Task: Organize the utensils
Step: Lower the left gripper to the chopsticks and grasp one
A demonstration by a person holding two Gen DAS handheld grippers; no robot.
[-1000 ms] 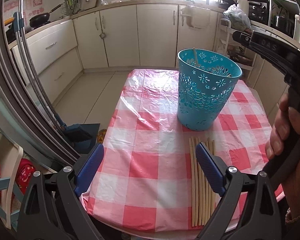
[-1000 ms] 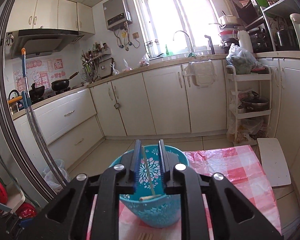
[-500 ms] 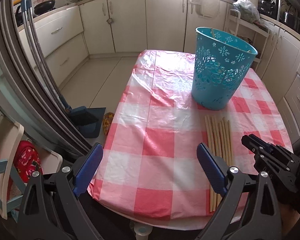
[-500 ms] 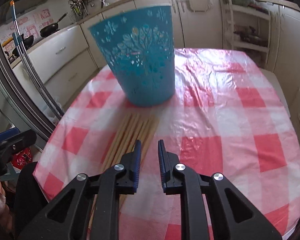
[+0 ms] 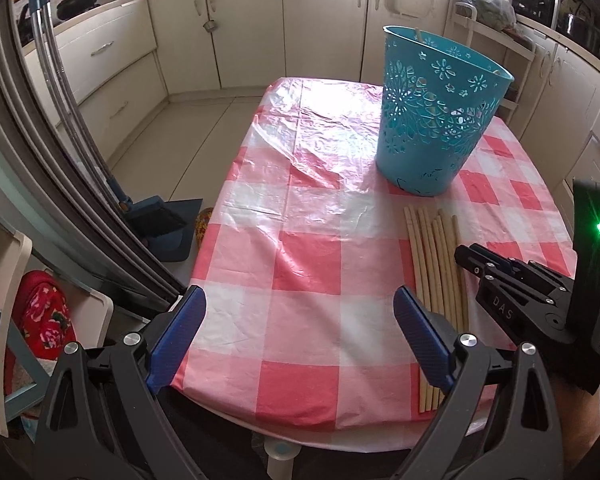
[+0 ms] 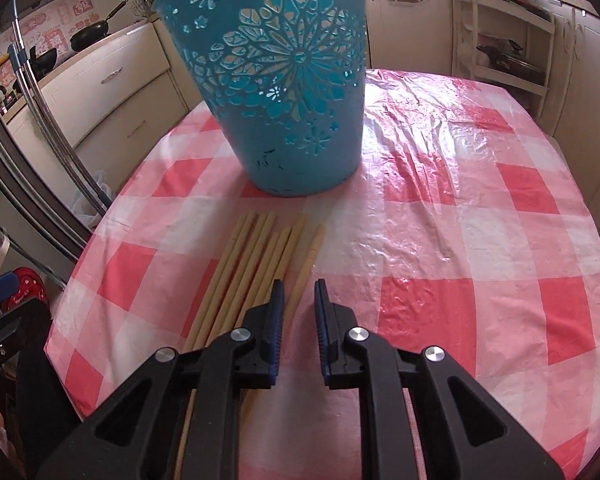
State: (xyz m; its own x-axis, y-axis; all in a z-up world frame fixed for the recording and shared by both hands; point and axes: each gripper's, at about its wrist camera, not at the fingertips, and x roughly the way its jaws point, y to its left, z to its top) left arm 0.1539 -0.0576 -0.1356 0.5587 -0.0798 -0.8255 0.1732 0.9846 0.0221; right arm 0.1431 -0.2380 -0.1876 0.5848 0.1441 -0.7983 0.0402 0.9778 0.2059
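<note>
Beside the perforated teal plastic basket point(image 6: 284, 92), seven pale wooden chopsticks point(image 6: 256, 264) await; right gripper point(image 6: 298, 304) closing around the outermost, left gripper point(image 5: 296, 336) spread.

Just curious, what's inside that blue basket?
Chopstick tips poke above the rim of the blue basket, at the far edge and on the right. The patterned wall hides the rest of its inside.

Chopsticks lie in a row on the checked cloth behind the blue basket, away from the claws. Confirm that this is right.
Not quite. The chopsticks do lie in a row on the checked cloth, but in front of the blue basket, on the side nearer the claws, not behind it. The right wrist view shows this: their far tips stop just short of the basket's base.
</note>
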